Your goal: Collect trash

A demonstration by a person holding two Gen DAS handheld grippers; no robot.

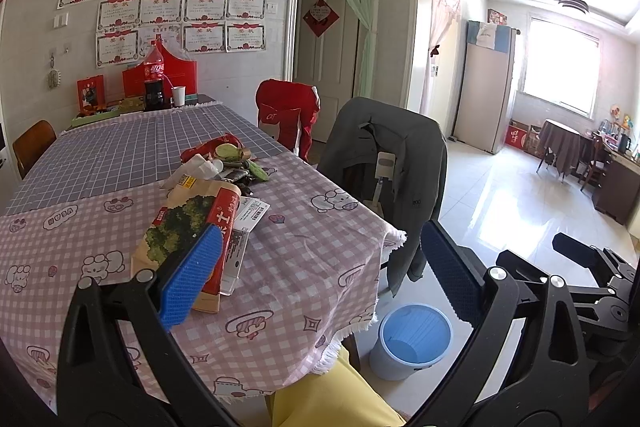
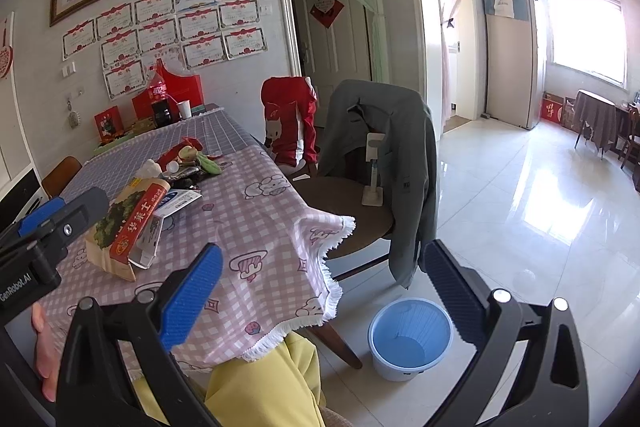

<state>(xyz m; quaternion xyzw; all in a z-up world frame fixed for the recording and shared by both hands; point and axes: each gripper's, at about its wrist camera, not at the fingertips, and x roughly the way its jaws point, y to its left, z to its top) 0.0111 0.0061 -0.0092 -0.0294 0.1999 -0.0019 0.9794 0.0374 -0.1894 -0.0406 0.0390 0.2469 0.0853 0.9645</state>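
The left gripper (image 1: 320, 275) had its blue-padded jaws spread wide and empty, held over the near edge of the table (image 1: 304, 267), one pad in front of a paper bag (image 1: 188, 227). The right gripper (image 2: 324, 291) was likewise spread apart with nothing between its pads, held just off the table's near right corner. The trash lay in a loose line down the middle of the pink checked cloth: the bag with its red and green print nearest, white cartons (image 1: 244, 231) tucked beside it, and farther toward the grey cloth a heap of wrappers (image 1: 224, 159). On the floor tiles below the table's right corner stood an empty blue bin (image 2: 410, 337), upright, just beside a chair (image 2: 360, 211) draped with a grey jacket (image 2: 384, 139).
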